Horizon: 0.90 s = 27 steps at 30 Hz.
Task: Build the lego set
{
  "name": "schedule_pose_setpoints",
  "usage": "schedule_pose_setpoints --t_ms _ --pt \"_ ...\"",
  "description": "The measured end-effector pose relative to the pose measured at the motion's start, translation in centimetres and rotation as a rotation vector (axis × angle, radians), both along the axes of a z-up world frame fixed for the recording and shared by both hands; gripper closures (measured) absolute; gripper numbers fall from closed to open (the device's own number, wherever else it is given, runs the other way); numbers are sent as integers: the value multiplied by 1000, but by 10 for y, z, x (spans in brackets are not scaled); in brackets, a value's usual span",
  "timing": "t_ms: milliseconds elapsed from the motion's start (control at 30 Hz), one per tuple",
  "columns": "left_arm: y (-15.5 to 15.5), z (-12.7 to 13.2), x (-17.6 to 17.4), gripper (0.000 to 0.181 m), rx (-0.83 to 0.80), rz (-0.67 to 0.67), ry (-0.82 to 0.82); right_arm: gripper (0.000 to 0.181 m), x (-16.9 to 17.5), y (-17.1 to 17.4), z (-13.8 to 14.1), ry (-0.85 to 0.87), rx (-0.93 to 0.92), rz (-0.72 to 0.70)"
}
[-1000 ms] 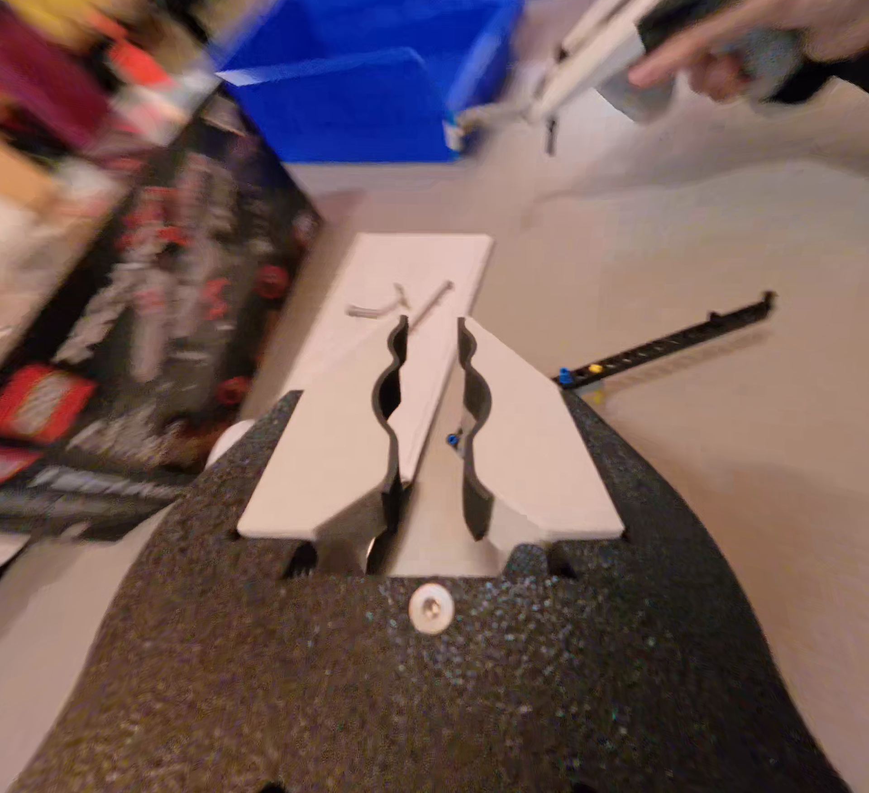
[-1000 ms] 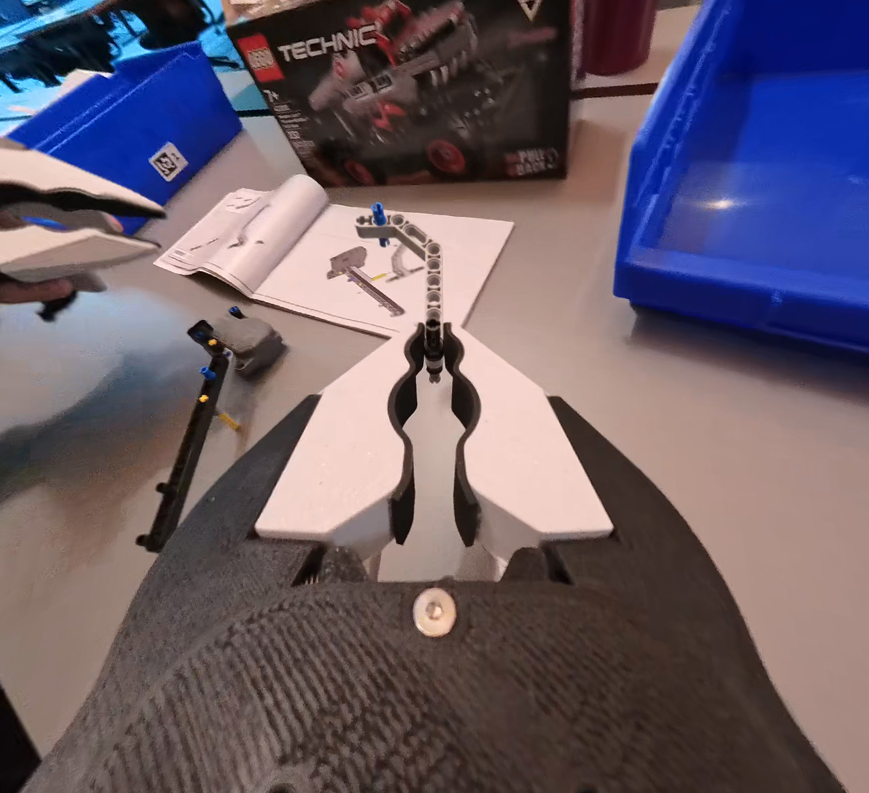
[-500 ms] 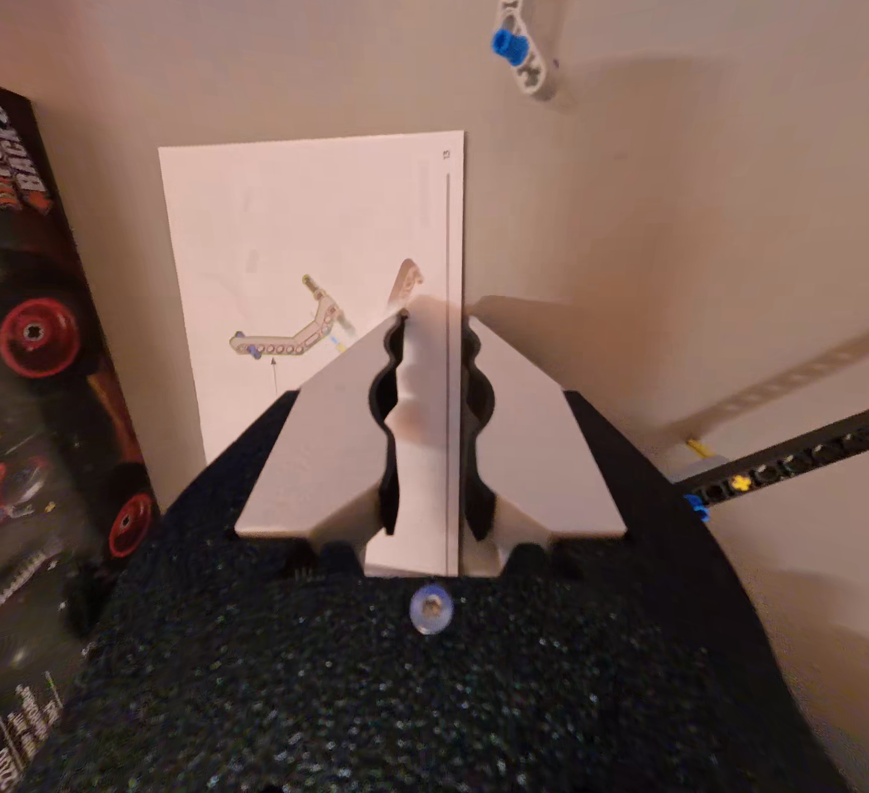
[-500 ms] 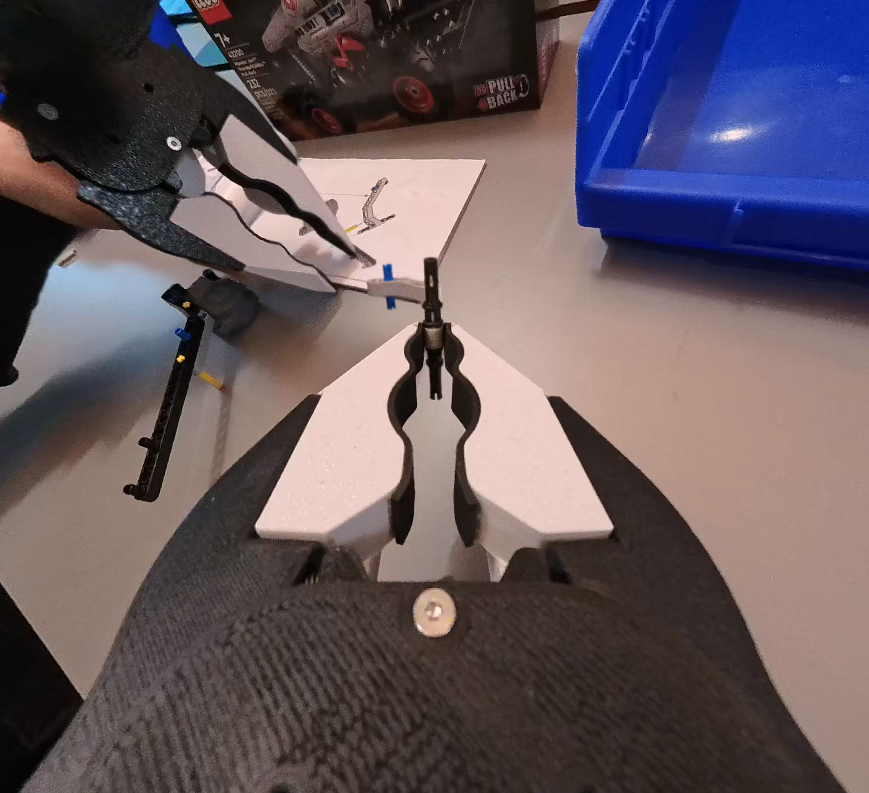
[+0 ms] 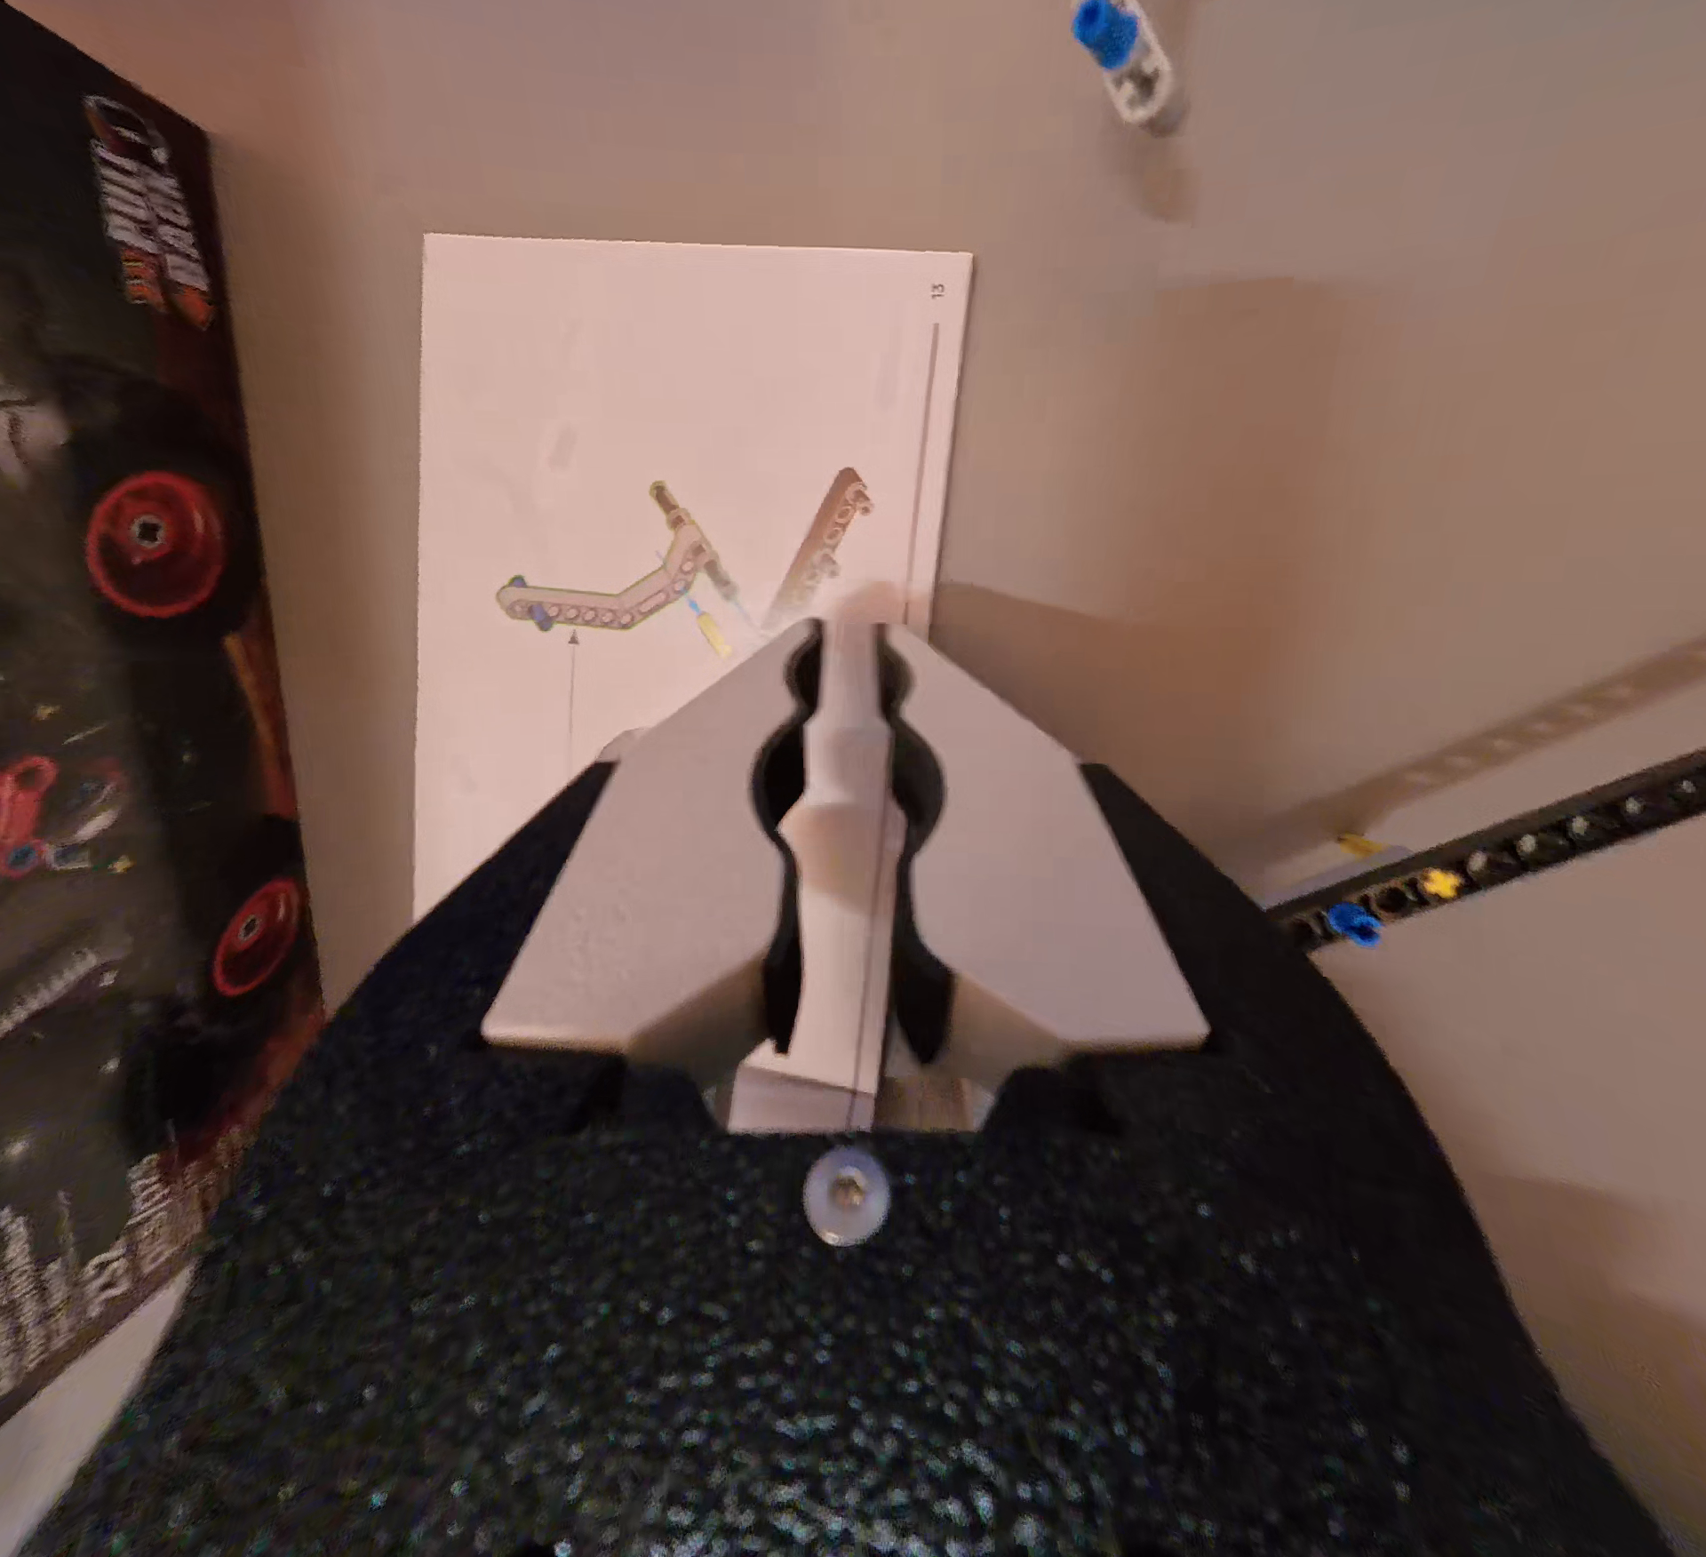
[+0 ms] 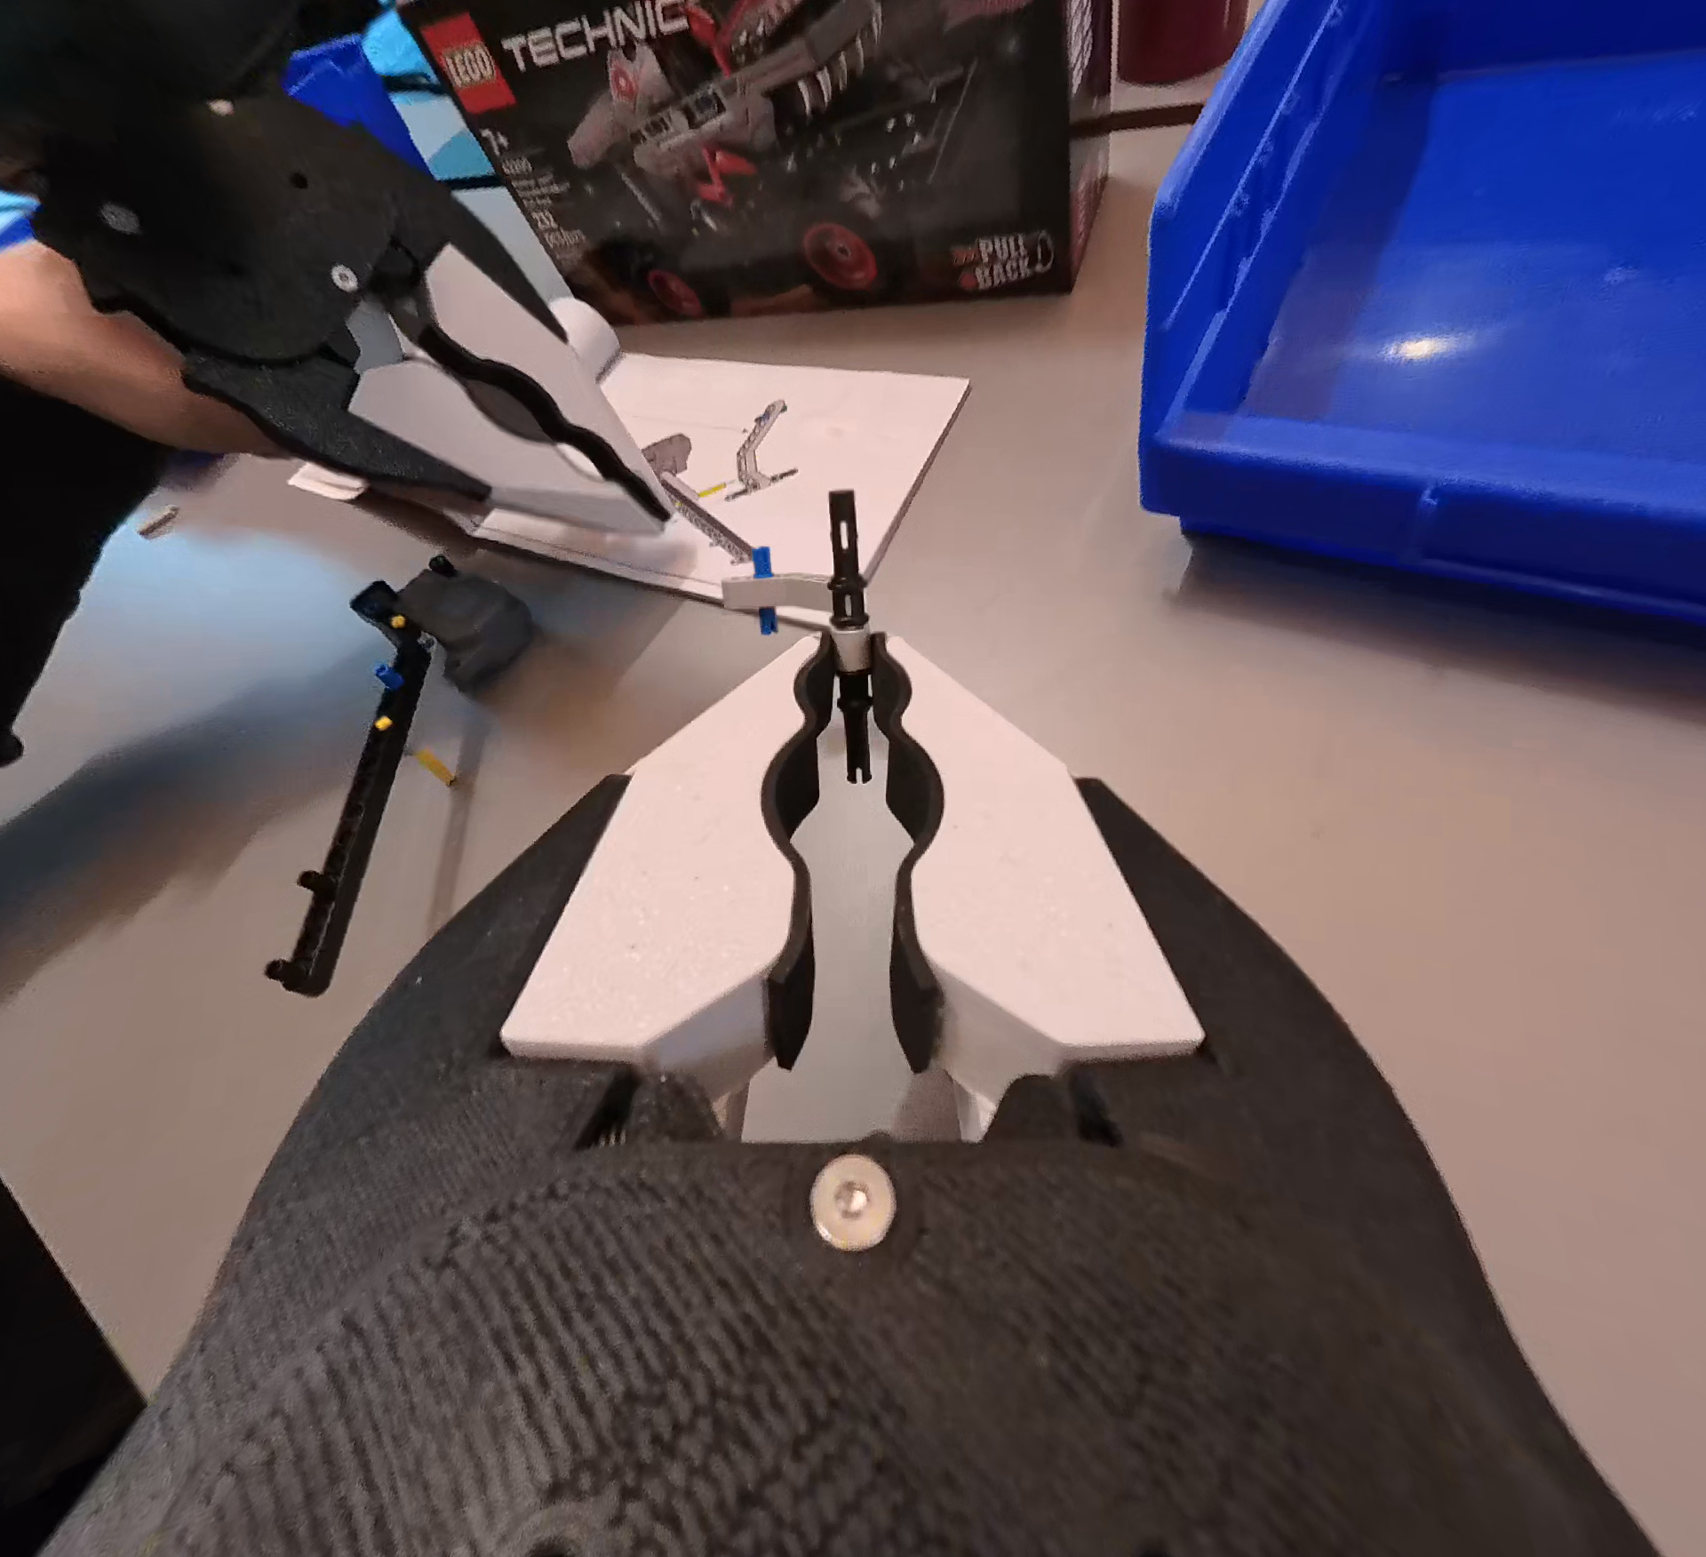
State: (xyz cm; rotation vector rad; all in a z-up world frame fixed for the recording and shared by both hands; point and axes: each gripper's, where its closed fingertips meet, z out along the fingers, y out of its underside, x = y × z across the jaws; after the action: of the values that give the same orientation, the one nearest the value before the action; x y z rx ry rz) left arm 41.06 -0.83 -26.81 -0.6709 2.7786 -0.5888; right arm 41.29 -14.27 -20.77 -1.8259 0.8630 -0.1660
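A: What's in the big blue plastic bin (image 6: 1440, 294)?
B: Nothing I can see.
A: And the right gripper (image 6: 851, 645)?
B: It pinches a black pin on the light grey bent beam (image 6: 785, 589).
A: The left gripper (image 5: 847, 635)?
B: Nearly pressed together, maybe empty, over the white booklet page (image 5: 665, 405).

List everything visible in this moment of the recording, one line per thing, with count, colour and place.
Grey bent beam: 1, light grey with a blue pin, held off the table at the right gripper's tips.
Black axle: 1, black, upright through that beam.
Long black beam: 1, black with blue and yellow pins, flat on the table at left.
Grey block: 1, dark grey, at the long beam's far end.
Instruction booklet: 1, white, open on the table.
Set box: 1, black and red, behind the booklet.
Bin: 1, blue, at right.
Left gripper: 1, white fingers, over the booklet.
Right gripper: 1, white fingers, shut on the beam.
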Motion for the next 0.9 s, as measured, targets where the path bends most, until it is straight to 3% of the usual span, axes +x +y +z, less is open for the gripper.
schedule_pose_setpoints --t_ms 33,233,900 --pt "-2 -1 -5 159 -13 -15 21 177 0 0 3 -10 9 -3" --pt "3 -14 -12 162 40 -24 15 176 -2 6 9 -37 11 18" --pt "10 -7 -7 162 -13 2 28 176 -4 12 4 -35 -14 51"
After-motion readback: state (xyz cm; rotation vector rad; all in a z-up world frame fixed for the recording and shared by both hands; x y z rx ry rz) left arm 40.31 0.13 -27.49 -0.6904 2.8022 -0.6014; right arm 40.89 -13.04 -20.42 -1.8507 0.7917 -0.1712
